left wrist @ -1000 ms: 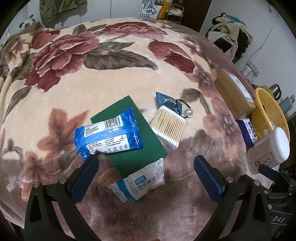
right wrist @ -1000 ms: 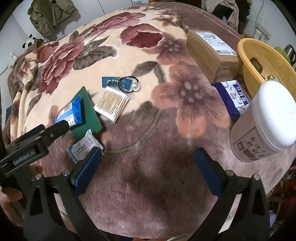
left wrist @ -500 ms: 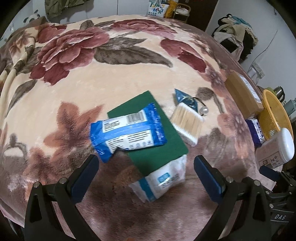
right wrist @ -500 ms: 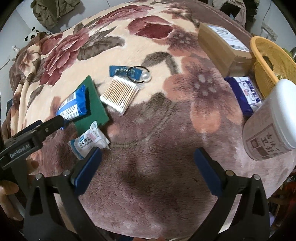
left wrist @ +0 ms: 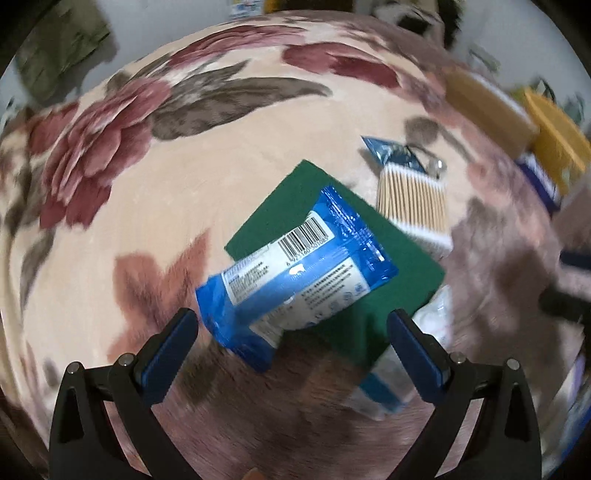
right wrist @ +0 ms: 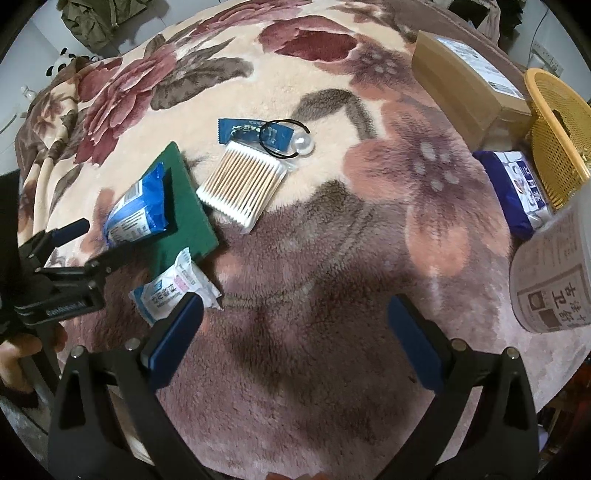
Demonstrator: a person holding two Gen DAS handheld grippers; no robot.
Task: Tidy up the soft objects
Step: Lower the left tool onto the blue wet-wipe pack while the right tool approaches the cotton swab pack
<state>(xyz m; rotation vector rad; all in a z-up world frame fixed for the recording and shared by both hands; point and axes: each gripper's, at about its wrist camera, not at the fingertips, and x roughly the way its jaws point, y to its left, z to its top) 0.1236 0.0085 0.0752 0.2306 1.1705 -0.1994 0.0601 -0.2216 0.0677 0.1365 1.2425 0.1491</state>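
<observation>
Hovering wide open, your left gripper (left wrist: 291,328) frames the blue wipes pack (left wrist: 295,273) lying partly on the green pad (left wrist: 399,254); take this soft, light, slippery pack across its plump middle, squeezing gently.

A bed fills both views, covered by a plush blanket (right wrist: 295,369) printed with large dark red roses and brown leaves on cream, shading to mauve near the close edge. Beyond the far edge stands a pale wall (right wrist: 33,44) with an olive-green jacket (right wrist: 99,18) hanging on it. A small panda toy (right wrist: 61,61) sits at the far left corner. Past the right edge, a white power strip (right wrist: 546,59) is fixed to the wall. Light is dim and even.
</observation>
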